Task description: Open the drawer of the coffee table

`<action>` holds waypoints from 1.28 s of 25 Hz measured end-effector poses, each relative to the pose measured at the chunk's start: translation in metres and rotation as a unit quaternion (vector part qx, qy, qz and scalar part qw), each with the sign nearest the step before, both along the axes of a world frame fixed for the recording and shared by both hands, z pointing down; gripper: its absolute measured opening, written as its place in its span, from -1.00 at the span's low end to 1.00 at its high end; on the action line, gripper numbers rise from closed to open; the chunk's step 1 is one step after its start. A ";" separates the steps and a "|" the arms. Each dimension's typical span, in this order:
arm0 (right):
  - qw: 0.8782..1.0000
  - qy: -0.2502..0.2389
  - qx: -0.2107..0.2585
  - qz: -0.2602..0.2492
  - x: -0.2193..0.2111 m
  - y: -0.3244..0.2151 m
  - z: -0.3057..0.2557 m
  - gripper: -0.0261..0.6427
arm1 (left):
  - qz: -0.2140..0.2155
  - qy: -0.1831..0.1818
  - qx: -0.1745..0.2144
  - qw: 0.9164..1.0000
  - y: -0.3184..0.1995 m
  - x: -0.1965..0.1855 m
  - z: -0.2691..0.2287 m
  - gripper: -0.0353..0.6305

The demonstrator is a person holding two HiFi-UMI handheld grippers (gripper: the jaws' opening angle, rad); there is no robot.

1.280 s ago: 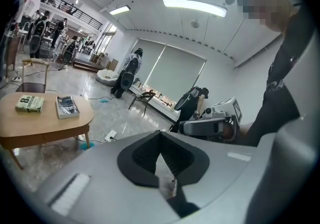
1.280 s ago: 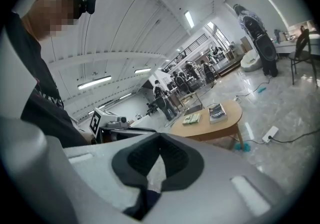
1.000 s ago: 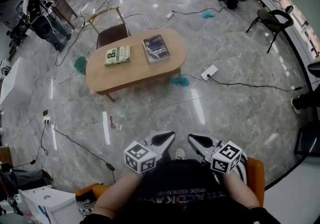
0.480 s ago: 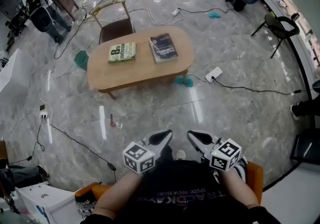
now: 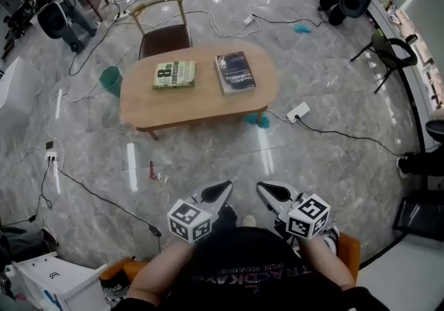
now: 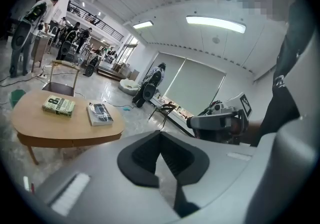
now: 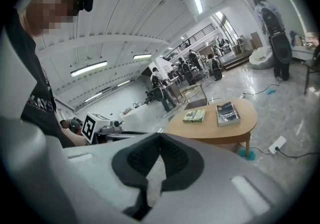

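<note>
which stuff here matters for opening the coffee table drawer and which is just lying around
For the job: coffee table, left tongs, right tongs, both shut and empty.

Lying about: green book, dark book, chair, power strip, floor cable.

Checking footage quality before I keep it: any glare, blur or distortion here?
Head view: bright streaks of glare on the glossy floor; table is sharp. Left gripper view and right gripper view: heavy fisheye bending, dark corners.

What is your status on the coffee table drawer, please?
Left gripper shut, empty; right gripper shut, empty. Coffee table ahead, untouched, no drawer open. Green book and dark book on top; cable on floor left of path.
</note>
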State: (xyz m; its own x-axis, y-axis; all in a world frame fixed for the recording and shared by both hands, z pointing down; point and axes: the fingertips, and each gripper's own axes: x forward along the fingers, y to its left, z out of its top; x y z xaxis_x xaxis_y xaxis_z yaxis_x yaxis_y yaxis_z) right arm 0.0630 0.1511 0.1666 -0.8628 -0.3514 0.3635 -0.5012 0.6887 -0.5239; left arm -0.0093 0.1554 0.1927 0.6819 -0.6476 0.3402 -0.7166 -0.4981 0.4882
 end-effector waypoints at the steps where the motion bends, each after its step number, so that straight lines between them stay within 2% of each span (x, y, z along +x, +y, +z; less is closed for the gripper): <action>1: 1.000 0.005 0.000 0.001 -0.005 -0.005 0.002 -0.92 | -0.001 0.000 0.001 1.000 -0.003 -0.007 0.002 -0.89; 7: 1.000 0.026 0.004 0.009 -0.031 -0.031 0.012 -0.92 | 0.007 -0.022 0.007 1.000 -0.020 -0.041 0.015 -0.89; 18: 1.000 0.025 0.010 0.013 -0.039 -0.066 0.022 -0.92 | 0.002 -0.032 -0.005 0.999 -0.047 -0.057 0.031 -0.89; 24: 0.999 0.033 0.014 -0.008 -0.030 -0.091 0.031 -0.92 | -0.030 -0.044 -0.004 0.999 -0.072 -0.057 0.037 -0.89; 32: 0.998 0.040 0.034 -0.021 0.003 -0.144 0.066 -0.92 | -0.088 -0.069 0.017 0.994 -0.121 -0.044 0.058 -0.89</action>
